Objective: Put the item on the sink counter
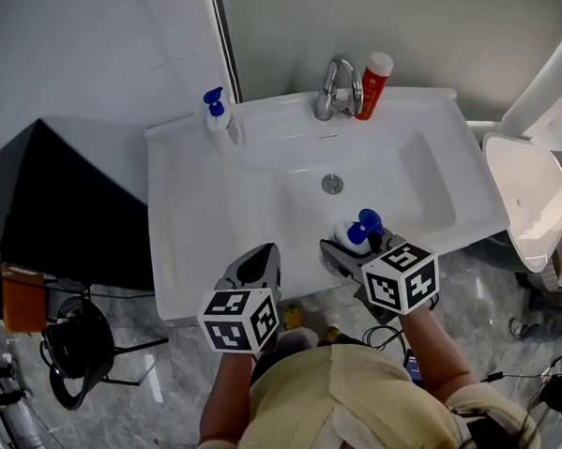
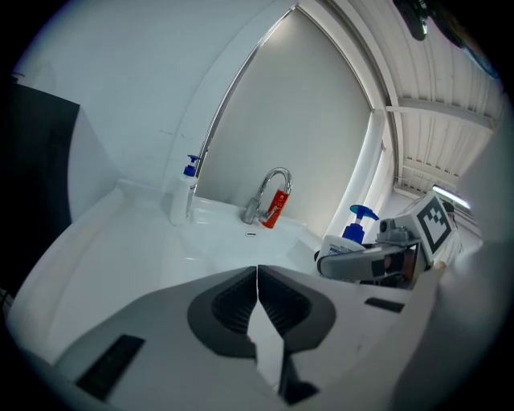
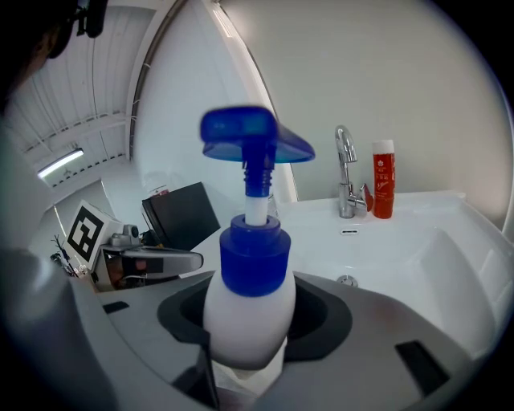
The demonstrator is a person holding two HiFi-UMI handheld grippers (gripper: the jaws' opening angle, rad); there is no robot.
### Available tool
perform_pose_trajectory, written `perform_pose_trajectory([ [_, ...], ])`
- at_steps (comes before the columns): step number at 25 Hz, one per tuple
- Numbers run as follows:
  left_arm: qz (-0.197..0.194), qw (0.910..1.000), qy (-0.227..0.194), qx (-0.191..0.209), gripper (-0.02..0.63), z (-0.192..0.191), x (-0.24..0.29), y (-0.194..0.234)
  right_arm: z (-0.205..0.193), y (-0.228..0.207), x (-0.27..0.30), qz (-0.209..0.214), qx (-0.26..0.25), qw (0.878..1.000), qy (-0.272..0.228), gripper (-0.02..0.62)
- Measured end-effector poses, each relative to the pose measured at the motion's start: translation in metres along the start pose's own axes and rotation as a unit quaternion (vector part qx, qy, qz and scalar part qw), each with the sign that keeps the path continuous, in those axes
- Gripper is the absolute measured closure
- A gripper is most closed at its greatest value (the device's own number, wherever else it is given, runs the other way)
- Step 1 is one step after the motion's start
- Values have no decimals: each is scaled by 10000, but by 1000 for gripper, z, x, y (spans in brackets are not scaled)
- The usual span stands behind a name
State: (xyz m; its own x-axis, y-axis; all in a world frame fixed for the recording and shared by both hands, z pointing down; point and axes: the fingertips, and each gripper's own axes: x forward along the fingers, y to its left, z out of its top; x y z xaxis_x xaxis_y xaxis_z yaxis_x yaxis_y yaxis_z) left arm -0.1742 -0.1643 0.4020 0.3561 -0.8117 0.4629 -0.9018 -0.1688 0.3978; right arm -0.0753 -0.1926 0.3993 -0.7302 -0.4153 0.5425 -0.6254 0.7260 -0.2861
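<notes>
A white pump bottle (image 1: 355,232) with a blue pump head (image 3: 255,138) stands upright between the jaws of my right gripper (image 1: 350,250), which is shut on its body (image 3: 247,317). It hangs over the front rim of the white sink counter (image 1: 182,224), near the basin's front edge. My left gripper (image 1: 260,259) is beside it to the left, over the same front rim, jaws shut (image 2: 257,273) and holding nothing. From the left gripper view the held bottle (image 2: 359,227) and the right gripper (image 2: 377,258) show at the right.
A second pump bottle (image 1: 219,114) stands at the counter's back left corner. The chrome tap (image 1: 336,86) and a red tube (image 1: 374,83) are at the back middle, the drain (image 1: 331,182) in the basin. A black box (image 1: 59,207) lies left, a white fixture (image 1: 527,197) right.
</notes>
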Motion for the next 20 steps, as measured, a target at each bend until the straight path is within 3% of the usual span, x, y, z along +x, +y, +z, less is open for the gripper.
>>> perform_pose_trajectory([
  [12, -333, 9993, 186, -11, 566, 10, 21, 23, 15, -7, 27, -319, 15, 9994, 94, 385],
  [20, -169, 9997, 170, -84, 566, 22, 43, 30, 27, -37, 40, -331, -140, 9992, 183, 385],
])
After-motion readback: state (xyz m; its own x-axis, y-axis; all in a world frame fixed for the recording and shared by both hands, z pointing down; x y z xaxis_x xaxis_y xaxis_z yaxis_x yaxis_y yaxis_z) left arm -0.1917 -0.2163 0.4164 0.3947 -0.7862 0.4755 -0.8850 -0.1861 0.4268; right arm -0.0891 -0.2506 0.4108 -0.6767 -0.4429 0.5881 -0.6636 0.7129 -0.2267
